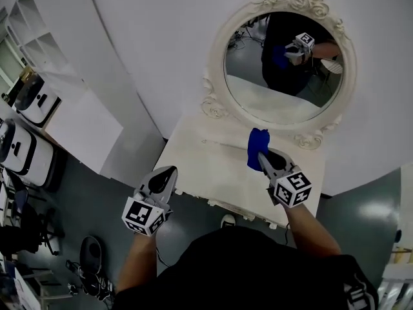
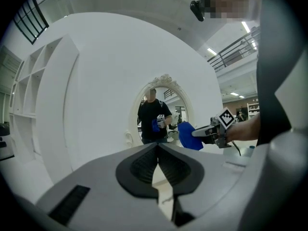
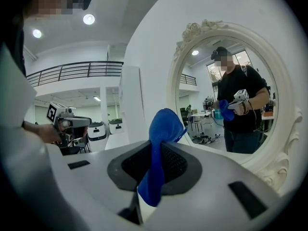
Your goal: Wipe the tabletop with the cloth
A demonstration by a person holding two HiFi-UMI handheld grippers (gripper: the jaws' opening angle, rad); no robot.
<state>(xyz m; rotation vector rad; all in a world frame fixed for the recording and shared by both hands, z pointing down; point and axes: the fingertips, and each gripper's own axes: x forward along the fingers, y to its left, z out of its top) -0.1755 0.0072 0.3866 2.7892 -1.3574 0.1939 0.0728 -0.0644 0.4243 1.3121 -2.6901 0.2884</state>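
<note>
A blue cloth (image 1: 257, 146) is pinched in my right gripper (image 1: 263, 157), which is shut on it over the back right of the cream tabletop (image 1: 206, 173), close to the mirror's base. In the right gripper view the cloth (image 3: 161, 143) sticks up from between the jaws and hangs down in front of them. Whether it touches the tabletop cannot be told. My left gripper (image 1: 170, 172) is held off the table's front left corner, above the floor. Its jaws are shut with nothing between them (image 2: 157, 163). From there the cloth (image 2: 188, 135) shows to the right.
An oval mirror (image 1: 281, 70) in an ornate white frame stands at the back of the table and reflects the person and the cloth. A thin rod (image 1: 226, 144) lies on the tabletop near the cloth. White shelving (image 1: 71, 108) and white machines (image 1: 26, 150) stand at the left.
</note>
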